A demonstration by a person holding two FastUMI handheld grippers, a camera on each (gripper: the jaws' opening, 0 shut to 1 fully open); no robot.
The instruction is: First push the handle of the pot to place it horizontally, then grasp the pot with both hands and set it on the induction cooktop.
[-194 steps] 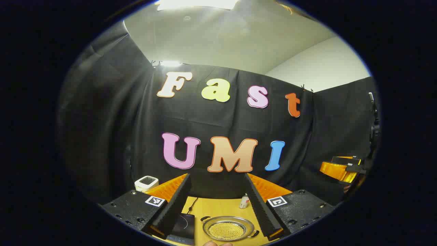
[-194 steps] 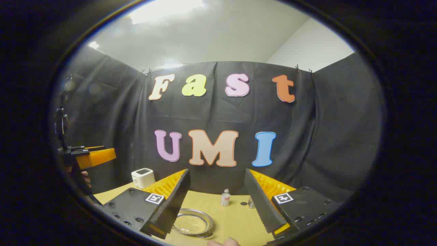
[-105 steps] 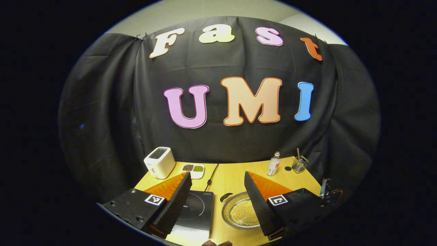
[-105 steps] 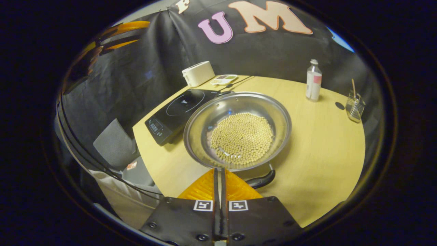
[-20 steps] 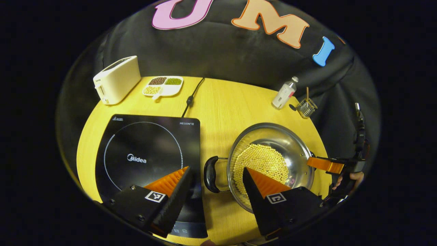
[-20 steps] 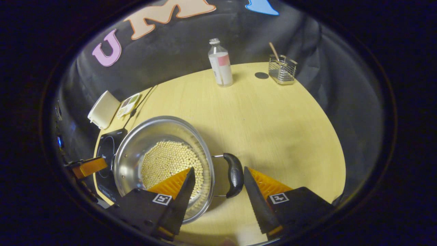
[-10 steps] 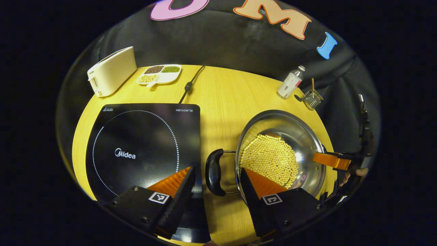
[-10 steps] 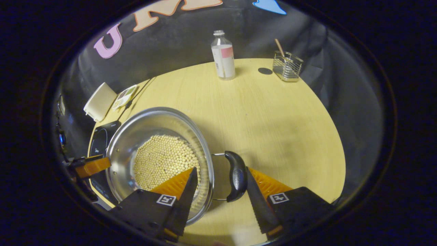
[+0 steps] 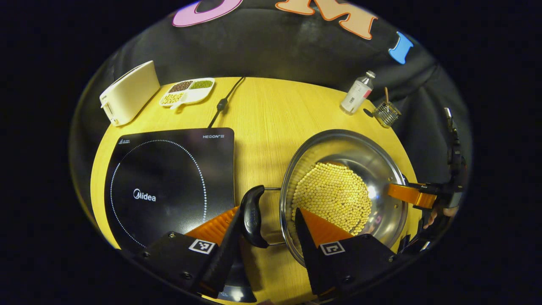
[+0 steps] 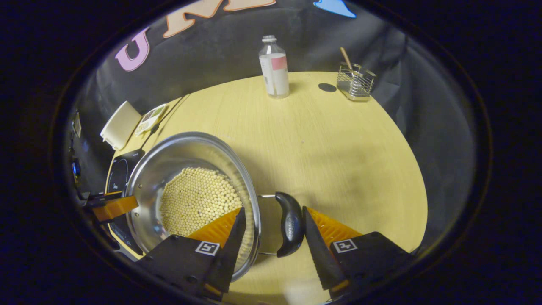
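Note:
A steel pot (image 9: 344,146) with pale beans (image 9: 332,197) stands on the wooden table, right of the black induction cooktop (image 9: 169,169). Its two black handles point left and right. My left gripper (image 9: 266,214) is open astride the left handle (image 9: 253,216), which lies against its left finger (image 9: 220,220); the other finger hangs over the rim. In the right gripper view, my right gripper (image 10: 273,214) is open astride the pot's (image 10: 186,152) right handle (image 10: 289,224), one finger over the beans (image 10: 197,199), the other just outside the handle. The left gripper's orange finger (image 10: 114,207) shows at the pot's far side.
At the table's back stand a cream toaster (image 9: 127,97), a divided dish of beans (image 9: 186,91), a bottle (image 9: 357,93) and a wire holder (image 9: 386,113). The cooktop's cable (image 9: 222,103) runs to the back edge. Bare table (image 10: 330,140) lies right of the pot.
Both grippers have come in lower and closer on the pot's handles. The left handle now rests against the left gripper's left finger. The pot looks slightly shifted.

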